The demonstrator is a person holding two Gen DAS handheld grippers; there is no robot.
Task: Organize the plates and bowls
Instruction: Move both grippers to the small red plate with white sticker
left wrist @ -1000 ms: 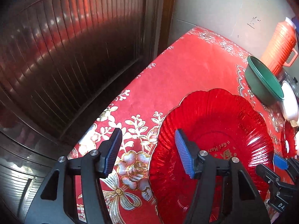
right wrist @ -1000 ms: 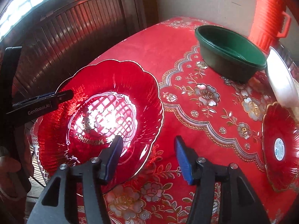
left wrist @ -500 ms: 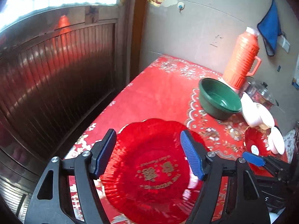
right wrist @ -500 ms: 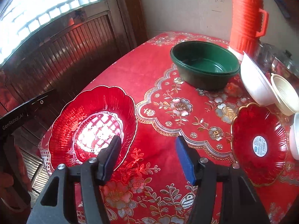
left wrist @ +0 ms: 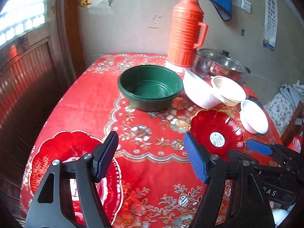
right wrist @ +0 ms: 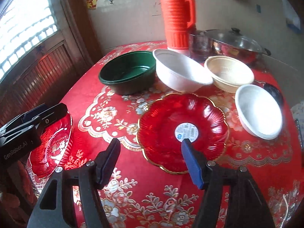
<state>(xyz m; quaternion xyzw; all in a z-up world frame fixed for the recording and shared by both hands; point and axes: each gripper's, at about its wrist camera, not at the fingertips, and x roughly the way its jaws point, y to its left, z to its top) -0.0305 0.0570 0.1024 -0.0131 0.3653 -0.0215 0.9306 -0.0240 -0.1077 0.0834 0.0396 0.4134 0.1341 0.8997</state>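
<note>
Both your grippers, left [left wrist: 150,157] and right [right wrist: 151,158], gape empty; the small red plate [right wrist: 182,131] ahead of your right jaws looks brittle and slick, so pinch its near rim.

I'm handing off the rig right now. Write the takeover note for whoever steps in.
Left gripper: open, holding nothing.
Right gripper: open, holding nothing.
Large red plate lies flat at the table's near left corner.
Small red plate lies in front of the right gripper.
Green bowl, big white bowl, cream bowl and small white bowl sit unstacked.
Left: stack plates, nest bowls.
</note>
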